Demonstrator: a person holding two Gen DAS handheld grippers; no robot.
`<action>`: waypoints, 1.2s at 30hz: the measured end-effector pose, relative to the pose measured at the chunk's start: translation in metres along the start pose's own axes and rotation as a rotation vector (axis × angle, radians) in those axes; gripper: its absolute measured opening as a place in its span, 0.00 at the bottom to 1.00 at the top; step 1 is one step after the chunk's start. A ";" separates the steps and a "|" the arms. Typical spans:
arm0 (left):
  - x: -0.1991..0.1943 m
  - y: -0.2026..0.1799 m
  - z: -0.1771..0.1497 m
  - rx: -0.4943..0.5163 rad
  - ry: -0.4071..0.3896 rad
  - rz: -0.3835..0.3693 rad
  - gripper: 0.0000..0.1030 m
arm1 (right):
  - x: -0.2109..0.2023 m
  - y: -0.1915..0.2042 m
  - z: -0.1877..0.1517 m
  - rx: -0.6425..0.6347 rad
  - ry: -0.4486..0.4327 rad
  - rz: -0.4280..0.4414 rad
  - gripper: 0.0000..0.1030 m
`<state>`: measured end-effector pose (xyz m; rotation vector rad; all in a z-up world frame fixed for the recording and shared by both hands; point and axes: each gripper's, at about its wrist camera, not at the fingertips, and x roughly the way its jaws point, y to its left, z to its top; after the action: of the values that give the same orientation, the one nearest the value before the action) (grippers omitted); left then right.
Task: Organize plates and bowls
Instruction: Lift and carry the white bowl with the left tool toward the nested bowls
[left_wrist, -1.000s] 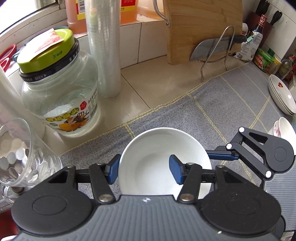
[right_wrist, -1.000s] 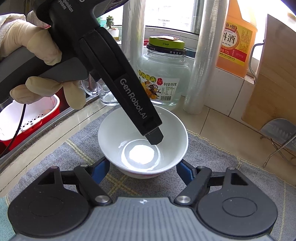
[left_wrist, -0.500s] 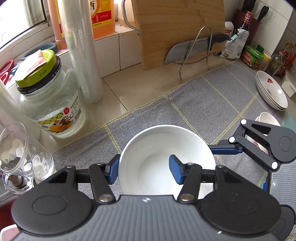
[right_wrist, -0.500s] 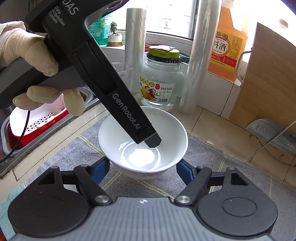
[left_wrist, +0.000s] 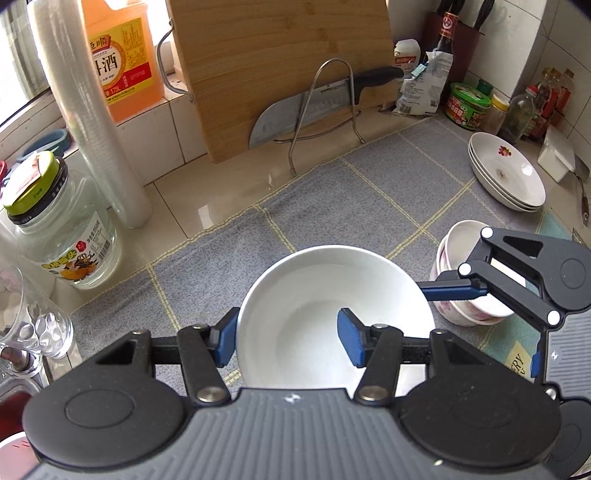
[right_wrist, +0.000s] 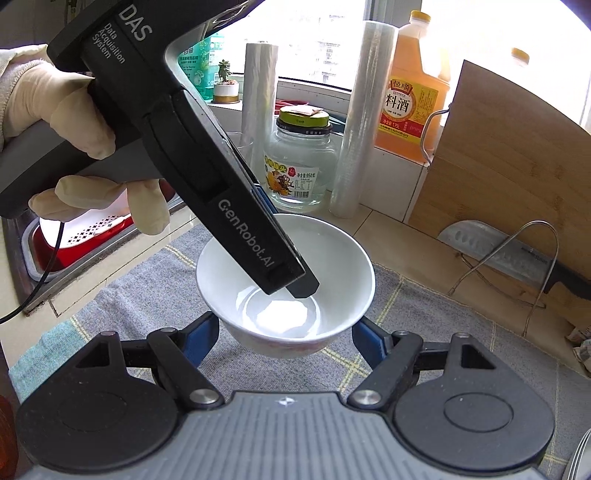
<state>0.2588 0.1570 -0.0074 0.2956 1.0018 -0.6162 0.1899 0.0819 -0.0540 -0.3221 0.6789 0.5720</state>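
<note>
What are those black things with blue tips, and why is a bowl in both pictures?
They are grabbing tools that a person holds, one in each hand; you can see a gloved hand gripping one. Each tool has a camera looking along its two blue fingers, so one picture comes from the left tool and one from the right tool. Both hold the same white bowl: the left pinches its rim, the right squeezes its sides. Below lies a grey cloth, with a stack of plates, more bowls and a jar nearby.

Bright window (right_wrist: 314, 40) above tiled counter (left_wrist: 221, 192), daylight
</note>
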 end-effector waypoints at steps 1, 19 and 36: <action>-0.001 -0.006 0.001 0.006 0.000 -0.001 0.53 | -0.005 -0.002 -0.003 0.004 -0.002 -0.001 0.80; 0.008 -0.087 0.041 0.142 -0.010 -0.053 0.53 | -0.068 -0.047 -0.040 0.066 -0.024 -0.092 0.80; 0.033 -0.133 0.072 0.258 -0.006 -0.136 0.53 | -0.100 -0.078 -0.069 0.163 -0.013 -0.205 0.80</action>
<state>0.2405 0.0041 0.0073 0.4550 0.9419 -0.8725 0.1386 -0.0508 -0.0311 -0.2315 0.6664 0.3211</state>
